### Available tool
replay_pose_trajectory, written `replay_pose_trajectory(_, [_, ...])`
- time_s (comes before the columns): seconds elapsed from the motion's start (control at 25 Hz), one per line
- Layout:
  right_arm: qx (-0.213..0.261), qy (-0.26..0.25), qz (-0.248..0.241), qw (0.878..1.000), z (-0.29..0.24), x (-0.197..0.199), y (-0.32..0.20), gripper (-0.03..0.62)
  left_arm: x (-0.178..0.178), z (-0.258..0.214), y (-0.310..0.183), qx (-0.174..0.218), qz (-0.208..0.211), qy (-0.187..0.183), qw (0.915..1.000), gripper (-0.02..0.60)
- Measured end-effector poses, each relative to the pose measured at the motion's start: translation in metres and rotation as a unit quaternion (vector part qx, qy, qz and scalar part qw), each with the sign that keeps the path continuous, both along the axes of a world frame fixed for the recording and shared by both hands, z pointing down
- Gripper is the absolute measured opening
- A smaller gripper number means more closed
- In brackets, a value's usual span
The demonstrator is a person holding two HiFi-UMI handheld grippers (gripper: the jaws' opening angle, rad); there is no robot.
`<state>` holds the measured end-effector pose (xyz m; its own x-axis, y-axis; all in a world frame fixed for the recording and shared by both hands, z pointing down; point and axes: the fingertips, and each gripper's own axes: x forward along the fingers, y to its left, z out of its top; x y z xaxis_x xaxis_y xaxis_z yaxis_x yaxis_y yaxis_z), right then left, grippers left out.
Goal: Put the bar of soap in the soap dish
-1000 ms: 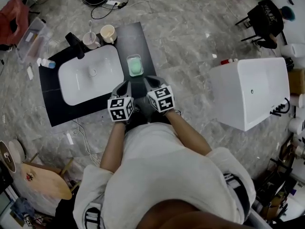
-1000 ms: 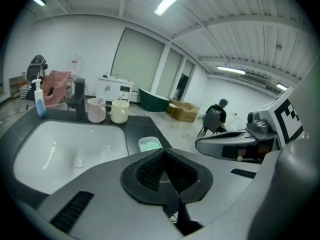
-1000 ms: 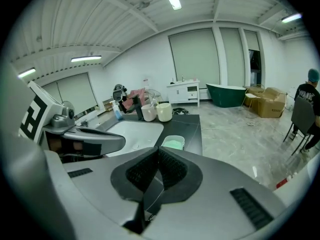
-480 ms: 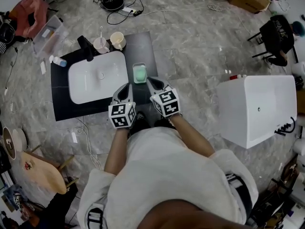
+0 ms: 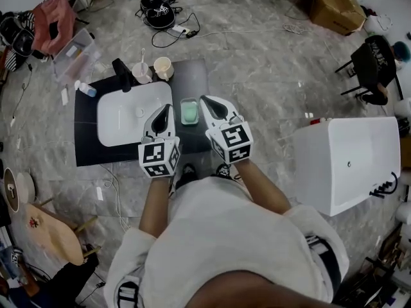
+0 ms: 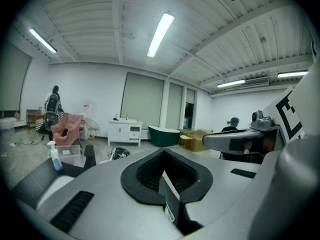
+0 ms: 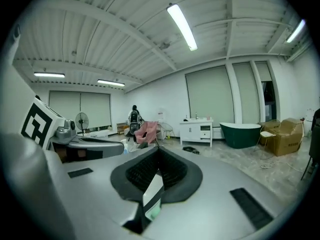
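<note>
soap: green bar of soap (image 5: 189, 113) lies, as far as this small view shows, in the soap dish (image 5: 189, 99) | surface: black counter (image 5: 87, 143), dish just right of the white sink (image 5: 131, 114) | room: grey marble floor (image 5: 257, 56), white bathtub (image 5: 347, 156) | left gripper (image 5: 162, 113): jaws together, empty | right gripper (image 5: 215, 104): jaws together, empty; the two flank the dish

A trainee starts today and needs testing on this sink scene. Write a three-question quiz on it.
1. True or false: the soap bar lies in the soap dish.
2. The right gripper is: A open; B shut, empty; C shut on the soap.
3. How many cups stand beyond the basin?
Key: 1 true; 2 B; 3 two.
</note>
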<state>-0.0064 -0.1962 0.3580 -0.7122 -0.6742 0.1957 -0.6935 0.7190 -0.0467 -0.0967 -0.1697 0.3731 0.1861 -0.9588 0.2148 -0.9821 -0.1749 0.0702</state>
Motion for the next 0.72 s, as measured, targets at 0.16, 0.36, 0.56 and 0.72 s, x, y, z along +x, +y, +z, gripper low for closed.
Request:
replay_pose_trajectory(0.16, [0.061,-0.007,0.008,0.998,-0.044,0.004,-0.007,0.0,-0.003,-0.041,-0.004,0.036,-0.003,-0.003,0.9994,0.017])
replay_pose_trajectory(0.36, [0.101,-0.005,0.014,0.995,-0.068,0.009,-0.005,0.0,-0.004,-0.076,0.002,0.062,-0.016,-0.014,0.9979,0.017])
replay_pose_trajectory(0.56, [0.125,0.003,0.02,0.992,-0.077,0.01,-0.006,0.0,0.0,-0.087,0.007,0.079,-0.011,-0.014,0.9967,0.017])
replay_pose_trajectory(0.72, [0.126,-0.005,0.023,0.992,-0.081,0.012,-0.007,0.0,0.001,-0.092,0.006,0.092,-0.009,-0.026,0.9954,0.017])
